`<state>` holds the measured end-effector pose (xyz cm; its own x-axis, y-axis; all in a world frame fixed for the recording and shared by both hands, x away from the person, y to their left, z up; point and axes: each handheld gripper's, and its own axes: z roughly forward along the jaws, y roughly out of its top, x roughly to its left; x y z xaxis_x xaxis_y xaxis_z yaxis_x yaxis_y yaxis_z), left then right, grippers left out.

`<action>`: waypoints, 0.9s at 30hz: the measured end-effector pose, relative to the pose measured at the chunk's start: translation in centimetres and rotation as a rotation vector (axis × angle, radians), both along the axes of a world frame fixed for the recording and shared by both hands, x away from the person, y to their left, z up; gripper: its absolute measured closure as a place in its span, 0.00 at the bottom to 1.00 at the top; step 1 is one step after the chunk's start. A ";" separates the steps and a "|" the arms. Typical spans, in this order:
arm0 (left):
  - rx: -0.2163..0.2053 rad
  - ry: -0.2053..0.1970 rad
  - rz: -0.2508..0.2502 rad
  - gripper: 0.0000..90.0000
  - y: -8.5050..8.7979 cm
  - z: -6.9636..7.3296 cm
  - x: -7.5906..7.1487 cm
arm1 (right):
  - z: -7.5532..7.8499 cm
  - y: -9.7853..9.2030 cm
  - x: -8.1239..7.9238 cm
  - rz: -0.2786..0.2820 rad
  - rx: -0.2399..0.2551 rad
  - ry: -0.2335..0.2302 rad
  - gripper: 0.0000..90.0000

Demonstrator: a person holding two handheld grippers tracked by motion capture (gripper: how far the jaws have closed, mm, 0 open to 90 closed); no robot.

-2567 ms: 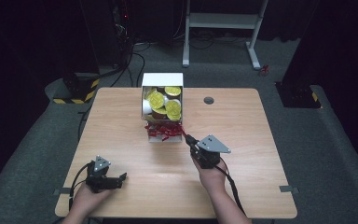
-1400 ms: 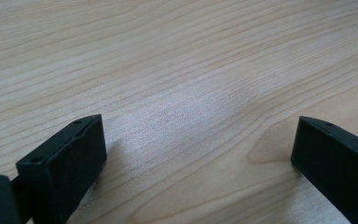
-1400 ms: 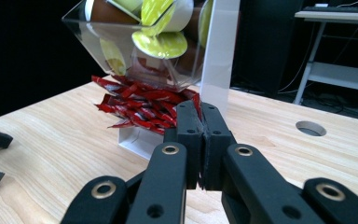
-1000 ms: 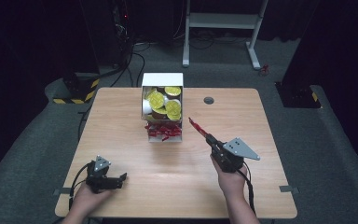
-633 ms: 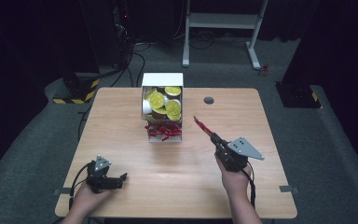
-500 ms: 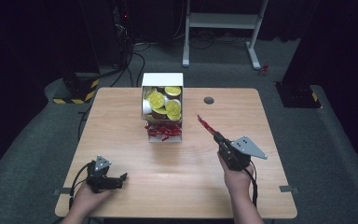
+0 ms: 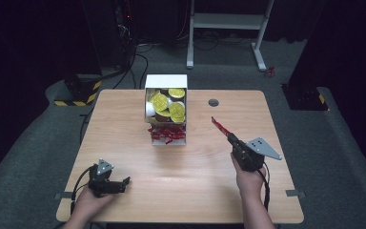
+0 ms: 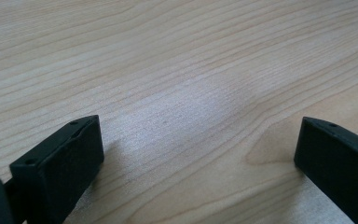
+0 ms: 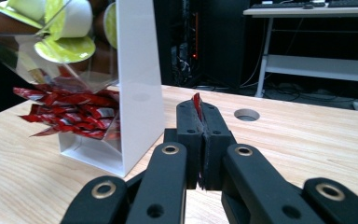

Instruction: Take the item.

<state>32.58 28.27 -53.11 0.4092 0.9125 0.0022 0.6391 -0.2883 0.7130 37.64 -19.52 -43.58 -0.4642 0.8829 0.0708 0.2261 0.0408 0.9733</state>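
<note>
A rectangular bench (image 7: 124, 124) of pale wood with a fine, wavy grain and rounded corners is seen from above, a small round hole (image 7: 213, 102) being cut near its far edge, right of the middle. Close to the middle of the far edge a white, box-shaped dispenser (image 7: 166, 82) with flat, smooth walls and a clear, slanted front pane is set upright. Its upper compartment is filled with small round cups (image 7: 160, 101) with white and brown sides under glossy yellow-green foil lids, piled loosely at all angles; its lower tray, open towards the near edge, is heaped with thin, crinkled red sachets (image 7: 167, 134). Right of the dispenser and well apart from it, above the right half of the bench, the right hand-held gripper (image 7: 229, 137), black and angular with a grey three-cornered plate on top, is held with its jaws pressed together on one flat red sachet (image 7: 218, 126), whose narrow end is seen standing out beyond the tips towards the far edge. Near the near left corner the left hand-held gripper (image 7: 124, 181), matt black and blocky, is kept low over the wood with its jaws spread wide, bare grain lying between them.
</note>
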 end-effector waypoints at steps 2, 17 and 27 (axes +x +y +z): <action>0.001 -0.001 0.000 0.02 0.0 0.0 0.0 | -0.1 -0.4 0.2 -0.017 0.000 -0.002 0.99; 0.000 0.001 -0.001 0.02 0.0 0.0 0.0 | -1.6 -2.3 1.3 -0.097 -0.025 0.037 0.99; 0.000 0.002 -0.002 0.02 0.0 0.0 0.0 | -3.0 -3.6 2.2 -0.150 -0.048 0.084 0.99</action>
<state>32.56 28.28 -53.10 0.4108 0.9117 0.0016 0.6401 -0.2897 0.7116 39.86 -23.17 -46.62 -0.3217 0.9449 0.0600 0.3131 0.0464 0.9486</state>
